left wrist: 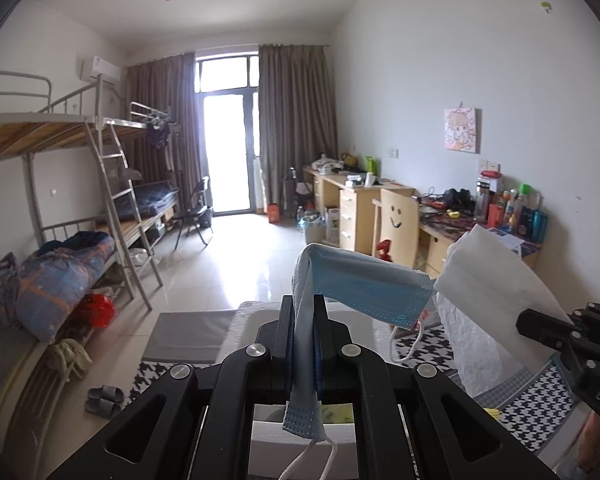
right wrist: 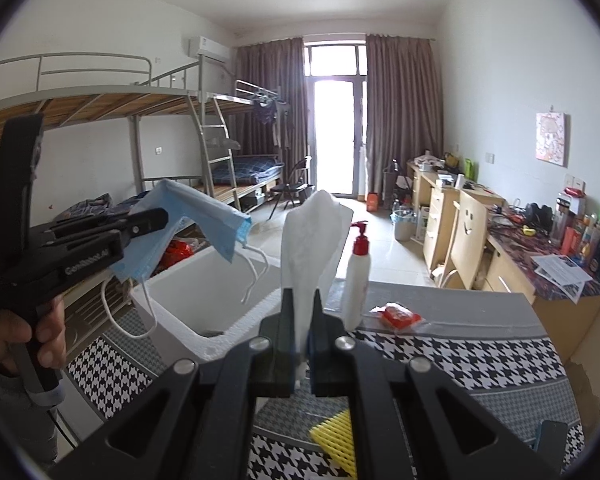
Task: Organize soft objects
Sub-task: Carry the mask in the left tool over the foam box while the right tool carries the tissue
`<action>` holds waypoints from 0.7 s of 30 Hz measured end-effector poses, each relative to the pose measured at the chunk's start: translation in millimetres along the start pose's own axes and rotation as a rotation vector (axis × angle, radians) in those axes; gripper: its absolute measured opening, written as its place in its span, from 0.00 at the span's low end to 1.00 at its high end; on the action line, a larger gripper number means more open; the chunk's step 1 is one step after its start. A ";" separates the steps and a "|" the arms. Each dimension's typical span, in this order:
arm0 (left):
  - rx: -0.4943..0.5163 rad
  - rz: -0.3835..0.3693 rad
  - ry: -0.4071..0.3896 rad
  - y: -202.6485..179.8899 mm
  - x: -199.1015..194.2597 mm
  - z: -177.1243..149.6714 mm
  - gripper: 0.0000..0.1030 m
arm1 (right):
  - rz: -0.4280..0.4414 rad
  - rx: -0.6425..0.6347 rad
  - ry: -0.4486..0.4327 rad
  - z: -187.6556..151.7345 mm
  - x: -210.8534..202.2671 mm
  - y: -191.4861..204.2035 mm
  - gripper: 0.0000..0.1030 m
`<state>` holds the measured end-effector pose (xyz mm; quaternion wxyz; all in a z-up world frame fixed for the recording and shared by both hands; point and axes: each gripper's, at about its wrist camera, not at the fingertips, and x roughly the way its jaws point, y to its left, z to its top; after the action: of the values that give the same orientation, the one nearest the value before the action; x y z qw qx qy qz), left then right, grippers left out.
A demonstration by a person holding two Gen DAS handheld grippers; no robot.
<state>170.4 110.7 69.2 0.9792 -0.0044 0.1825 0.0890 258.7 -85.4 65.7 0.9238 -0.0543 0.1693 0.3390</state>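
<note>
My left gripper (left wrist: 304,300) is shut on a blue face mask (left wrist: 364,284). The mask folds over the fingertips and hangs to the right, with its white ear loops dangling. In the right wrist view the same left gripper (right wrist: 152,218) holds the mask (right wrist: 204,216) above a white foam box (right wrist: 204,300). My right gripper (right wrist: 302,294) is shut on a white tissue sheet (right wrist: 312,240) that stands up from between its fingers. From the left wrist view the right gripper (left wrist: 540,324) comes in from the right edge, and the tissue (left wrist: 496,276) nearly touches the mask.
A table with a houndstooth cloth (right wrist: 460,360) carries the box, a white pump bottle (right wrist: 358,272) with a red top, a red packet (right wrist: 398,314) and a yellow mesh piece (right wrist: 336,440). Bunk beds (left wrist: 60,208) line the left, desks (left wrist: 360,208) the right.
</note>
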 end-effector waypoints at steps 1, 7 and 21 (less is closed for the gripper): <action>-0.005 0.008 0.003 1.9 1.1 -0.5 0.08 | 0.008 -0.004 -0.002 1.1 0.8 2.2 0.07; -0.018 0.068 0.032 6.5 8.6 -1.5 0.08 | 0.042 -0.025 -0.003 5.7 5.3 12.5 0.07; -0.039 0.054 0.075 12.9 28.8 -2.6 0.08 | 0.059 -0.036 0.007 15.4 14.6 21.0 0.07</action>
<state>193.6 128.2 56.7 0.9686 -0.0219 0.2176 0.1186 259.9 -57.2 75.3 0.9117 -0.0669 0.1680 0.3689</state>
